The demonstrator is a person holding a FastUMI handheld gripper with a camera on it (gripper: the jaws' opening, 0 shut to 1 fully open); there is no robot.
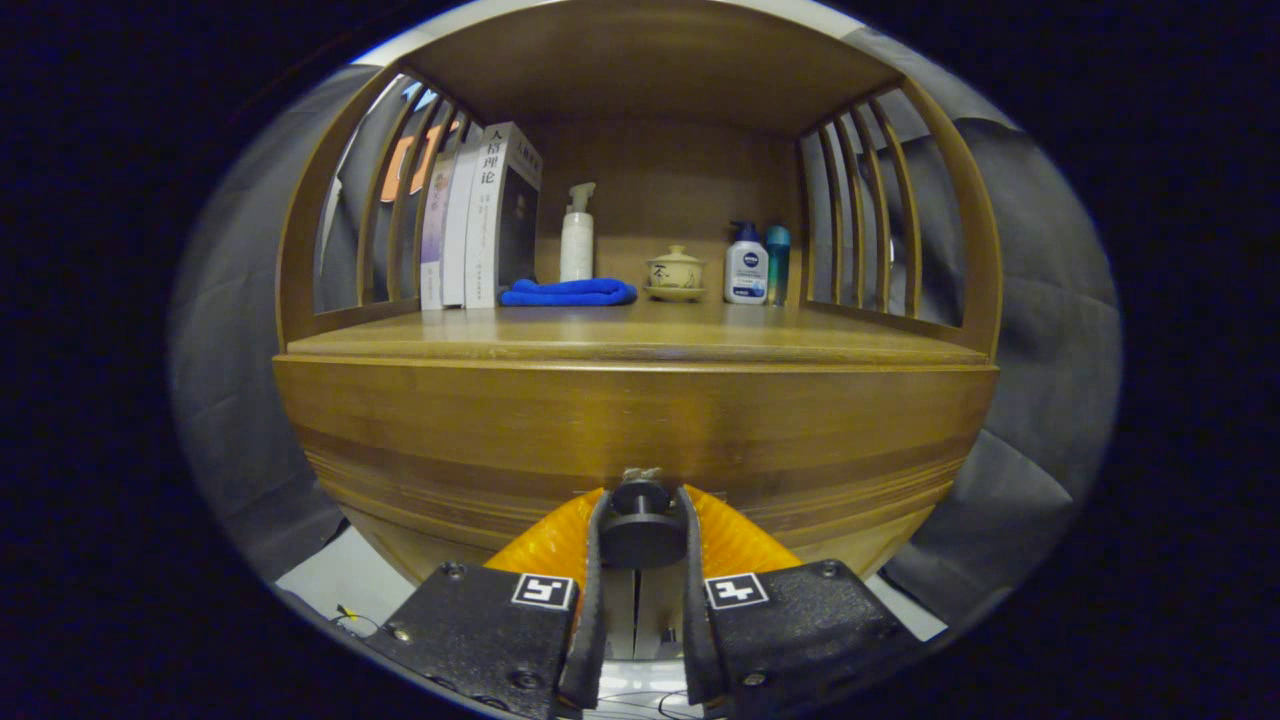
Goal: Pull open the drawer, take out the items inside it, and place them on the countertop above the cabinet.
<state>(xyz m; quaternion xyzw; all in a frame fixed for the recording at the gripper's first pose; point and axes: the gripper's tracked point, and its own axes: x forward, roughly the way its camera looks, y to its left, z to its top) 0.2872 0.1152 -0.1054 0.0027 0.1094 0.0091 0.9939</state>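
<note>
Clamping the small round knob (641, 527) at the near middle of the closed drawer (636, 440) front, the gripper (641, 520) holds the only sensible purchase; the stiff wooden drawer likely slides heavily, wanting a straight pull.

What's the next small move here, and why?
Probably a straight pull back toward the camera. The hand-held gripper has both fingers closed around the dark round drawer knob, and the wooden drawer front looks flush with the cabinet, so the drawer seems shut. Items can't come out until it slides open.
</note>
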